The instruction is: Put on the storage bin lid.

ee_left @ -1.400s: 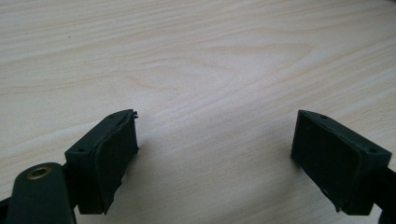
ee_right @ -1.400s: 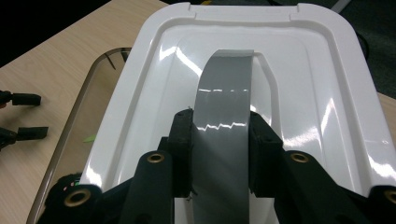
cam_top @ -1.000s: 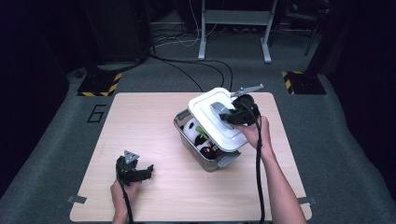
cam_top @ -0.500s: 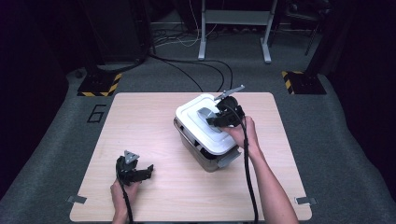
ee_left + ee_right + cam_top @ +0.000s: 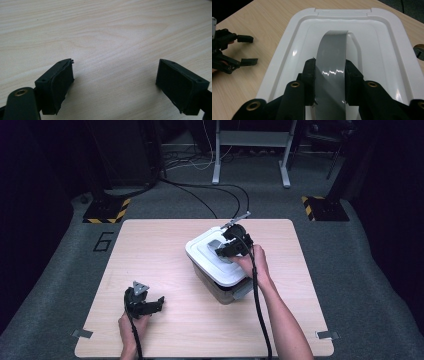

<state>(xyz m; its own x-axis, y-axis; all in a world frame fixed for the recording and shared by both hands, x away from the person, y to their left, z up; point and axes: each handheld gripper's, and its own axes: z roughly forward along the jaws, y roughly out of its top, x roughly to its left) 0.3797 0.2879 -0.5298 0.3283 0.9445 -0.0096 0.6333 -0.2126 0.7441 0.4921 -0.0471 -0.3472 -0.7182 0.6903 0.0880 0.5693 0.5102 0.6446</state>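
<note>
A grey storage box stands right of the table's middle, with its white lid lying flat over its top. My right gripper reaches onto the lid from the right and is shut on the lid's grey arched handle, the pads pressing on both of its edges. The white lid spreads out under the handle, and what is in the box is hidden. My left gripper rests on the wooden table at the front left, open, with bare wood between its fingers.
The wooden table has bare room left of the box and along its front. The right gripper view shows the left gripper off to the left. Black cables and hazard-striped bases lie on the floor beyond the far edge.
The lid was held tilted above the open box, with the contents showing. My right gripper has carried it left and down, and it now covers the box. The left gripper has stayed still.
</note>
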